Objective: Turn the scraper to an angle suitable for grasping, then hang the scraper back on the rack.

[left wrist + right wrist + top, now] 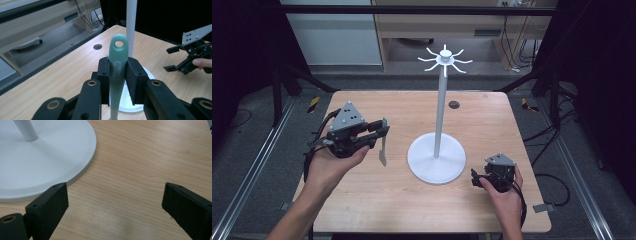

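In the left gripper view, the jaw pads hide the middle of the green utensil handle [118,60], and its lower end runs off the bottom edge. The white stand [131,22] beside it is cut off at the top. From the high view, the utensil's [383,150] head is too small to identify.

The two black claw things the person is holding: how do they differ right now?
The left gripper is clamped on a pale green utensil handle; the right gripper holds nothing, its jaws spread wide. The left is raised, the utensil hanging from it; the right sits low beside the white stand's base. Both are black and hand-held.
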`<control>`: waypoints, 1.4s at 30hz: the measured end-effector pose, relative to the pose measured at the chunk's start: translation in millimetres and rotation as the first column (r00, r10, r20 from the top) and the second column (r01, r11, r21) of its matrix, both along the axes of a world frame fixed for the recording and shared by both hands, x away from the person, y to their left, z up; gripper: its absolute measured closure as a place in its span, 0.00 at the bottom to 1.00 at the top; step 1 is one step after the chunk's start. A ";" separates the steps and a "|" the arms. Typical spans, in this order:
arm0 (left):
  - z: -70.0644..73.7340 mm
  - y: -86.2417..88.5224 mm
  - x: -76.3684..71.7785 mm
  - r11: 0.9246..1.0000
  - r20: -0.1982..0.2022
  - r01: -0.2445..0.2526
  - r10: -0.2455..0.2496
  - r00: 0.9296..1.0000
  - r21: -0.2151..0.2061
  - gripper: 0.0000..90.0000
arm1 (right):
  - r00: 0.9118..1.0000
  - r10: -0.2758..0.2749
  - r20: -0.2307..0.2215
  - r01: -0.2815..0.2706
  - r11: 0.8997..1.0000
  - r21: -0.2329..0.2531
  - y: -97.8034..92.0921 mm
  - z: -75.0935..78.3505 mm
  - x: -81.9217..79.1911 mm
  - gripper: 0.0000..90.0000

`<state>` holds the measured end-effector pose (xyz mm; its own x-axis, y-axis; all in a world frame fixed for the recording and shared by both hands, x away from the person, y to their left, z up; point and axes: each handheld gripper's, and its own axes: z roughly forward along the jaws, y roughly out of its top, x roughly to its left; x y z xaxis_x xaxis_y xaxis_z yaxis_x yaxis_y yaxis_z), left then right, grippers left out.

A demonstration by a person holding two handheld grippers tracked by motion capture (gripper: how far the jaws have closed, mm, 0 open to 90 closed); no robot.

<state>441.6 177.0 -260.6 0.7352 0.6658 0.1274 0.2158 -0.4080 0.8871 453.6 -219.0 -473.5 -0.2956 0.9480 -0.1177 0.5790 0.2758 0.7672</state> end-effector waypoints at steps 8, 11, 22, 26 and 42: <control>2.3 -10.5 0.6 1.000 -0.001 0.014 -0.014 1.000 -0.007 0.82 | 1.000 -0.002 -0.001 0.002 1.000 -0.001 0.2 0.1 -0.5 0.08; 3.4 -12.1 1.5 1.000 -0.006 0.021 -0.021 1.000 -0.016 0.82 | 1.000 -0.001 0.000 0.001 1.000 -0.002 0.3 -0.1 -0.3 0.08; 21.9 -23.2 2.1 0.999 0.012 0.028 -0.028 1.000 -0.031 0.82 | 1.000 0.000 -0.001 0.000 1.000 0.000 0.2 0.5 -0.8 0.08; 31.2 -29.9 4.2 0.999 0.021 0.031 -0.030 0.999 -0.036 0.82 | 1.000 0.000 0.000 0.000 1.000 0.001 0.4 0.8 -0.8 0.08; 68.5 -43.9 13.8 0.996 0.040 0.023 -0.020 0.999 -0.081 0.82 | 1.000 0.012 0.009 -0.012 1.000 0.002 0.2 1.9 -0.9 0.08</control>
